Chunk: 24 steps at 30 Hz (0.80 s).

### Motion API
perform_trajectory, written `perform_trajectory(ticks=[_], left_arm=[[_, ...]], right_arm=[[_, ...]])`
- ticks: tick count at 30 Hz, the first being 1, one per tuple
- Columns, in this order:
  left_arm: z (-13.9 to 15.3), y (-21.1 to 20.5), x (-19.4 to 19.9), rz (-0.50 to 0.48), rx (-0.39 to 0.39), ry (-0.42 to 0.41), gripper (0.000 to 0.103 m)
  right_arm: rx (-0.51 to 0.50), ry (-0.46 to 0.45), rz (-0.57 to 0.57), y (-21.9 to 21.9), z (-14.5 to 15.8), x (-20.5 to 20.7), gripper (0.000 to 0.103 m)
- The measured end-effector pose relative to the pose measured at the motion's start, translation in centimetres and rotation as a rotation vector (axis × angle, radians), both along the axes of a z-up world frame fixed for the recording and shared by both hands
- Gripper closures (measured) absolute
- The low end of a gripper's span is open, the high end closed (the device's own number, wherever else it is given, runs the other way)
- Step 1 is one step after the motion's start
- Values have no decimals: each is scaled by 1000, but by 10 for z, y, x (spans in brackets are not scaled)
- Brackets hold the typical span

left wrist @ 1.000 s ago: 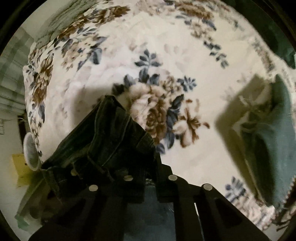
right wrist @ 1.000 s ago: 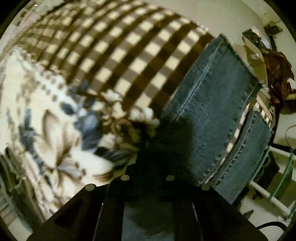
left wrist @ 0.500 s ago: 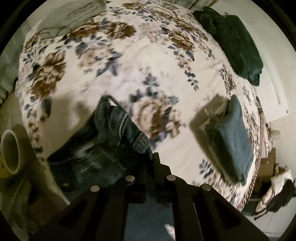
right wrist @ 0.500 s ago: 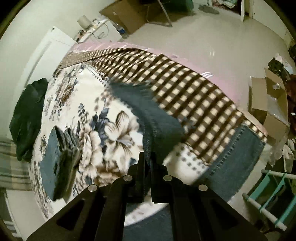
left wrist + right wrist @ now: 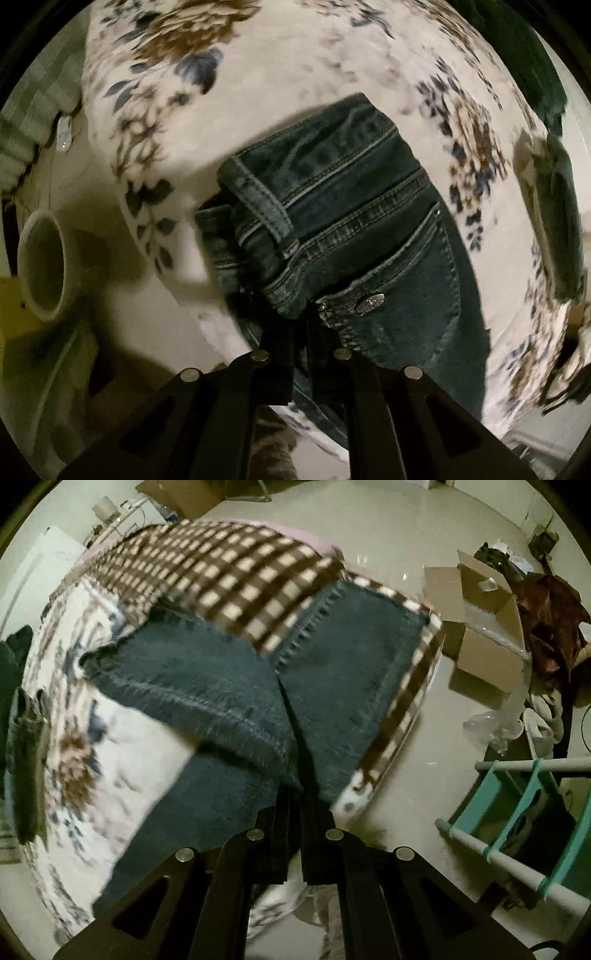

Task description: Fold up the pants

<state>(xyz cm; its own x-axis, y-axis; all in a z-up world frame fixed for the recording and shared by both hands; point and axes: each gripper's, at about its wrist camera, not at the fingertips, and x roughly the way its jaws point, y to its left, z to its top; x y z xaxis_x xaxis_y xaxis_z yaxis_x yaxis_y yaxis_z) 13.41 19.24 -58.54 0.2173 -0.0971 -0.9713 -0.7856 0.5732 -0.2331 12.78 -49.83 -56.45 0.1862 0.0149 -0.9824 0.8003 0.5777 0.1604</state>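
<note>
Dark blue jeans lie on a floral blanket (image 5: 295,66) on a bed. In the left wrist view my left gripper (image 5: 301,325) is shut on the jeans' waist end (image 5: 347,221), by a back pocket with a metal button. In the right wrist view my right gripper (image 5: 299,794) is shut on the jeans' leg end (image 5: 207,686); one leg is folded over toward the other leg (image 5: 354,672), whose frayed hem reaches the bed's corner.
A brown checked blanket (image 5: 229,568) covers the bed's foot. Folded dark garments (image 5: 565,221) lie on the bed at the right. A white cup (image 5: 44,266) stands left of the bed. A cardboard box (image 5: 484,635) and a teal rack (image 5: 524,812) are on the floor.
Both grippers moved with the jeans. The waist end now lies spread flat before the left gripper. The right gripper carried a leg across, so both legs lie near the bed corner.
</note>
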Motion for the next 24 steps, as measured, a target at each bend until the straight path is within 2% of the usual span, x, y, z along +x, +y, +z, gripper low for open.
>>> perform_trajectory(ticks=[2,3,4,5,6,7,8,9,10,11,12,15,18,20,22,23,24], left_arm=[[3,-2,2,-17,10,9,95],[7,-3,2,-26,8,15,94],[13,-4,1,-30,6,12,94],[22,-7,1,-39,17,12,92],[30,-9,0,-52,44,19,91],[41,-14,0,-64,81,19,89],[54,-20,0,-79,122,-2,81],[64,-26,1,-95,153,-25,64],[75,-35,4,-120,186,-47,53],[83,-45,8,-141,214,-62,32],[93,-59,18,-180,252,-90,22],[97,-97,44,-291,316,-118,17],[83,-139,62,-367,293,-118,17],[73,-172,74,-412,272,-114,17],[67,-199,87,-463,259,-107,17],[63,-215,92,-489,252,-101,17],[61,-226,94,-507,243,-102,17]], right_arm=[[24,44,-3,-4,-14,-2,94],[44,80,-1,-7,-21,-4,84],[51,112,0,-10,-25,-6,63],[53,128,-1,-12,-26,-9,51],[57,121,2,-15,-22,-13,34],[52,109,14,-17,-15,-17,27],[29,109,34,-17,-8,-18,26],[3,106,62,-17,1,-17,25],[-32,103,103,-15,11,-14,24],[-75,106,149,-11,18,-9,23],[-126,106,207,-5,25,-1,21],[-278,99,430,18,33,37,19],[-376,126,648,43,16,81,19],[-443,198,785,63,-7,108,19],[-524,294,893,67,-31,117,21],[-561,326,903,63,-38,117,25],[-578,331,886,53,-38,115,47]])
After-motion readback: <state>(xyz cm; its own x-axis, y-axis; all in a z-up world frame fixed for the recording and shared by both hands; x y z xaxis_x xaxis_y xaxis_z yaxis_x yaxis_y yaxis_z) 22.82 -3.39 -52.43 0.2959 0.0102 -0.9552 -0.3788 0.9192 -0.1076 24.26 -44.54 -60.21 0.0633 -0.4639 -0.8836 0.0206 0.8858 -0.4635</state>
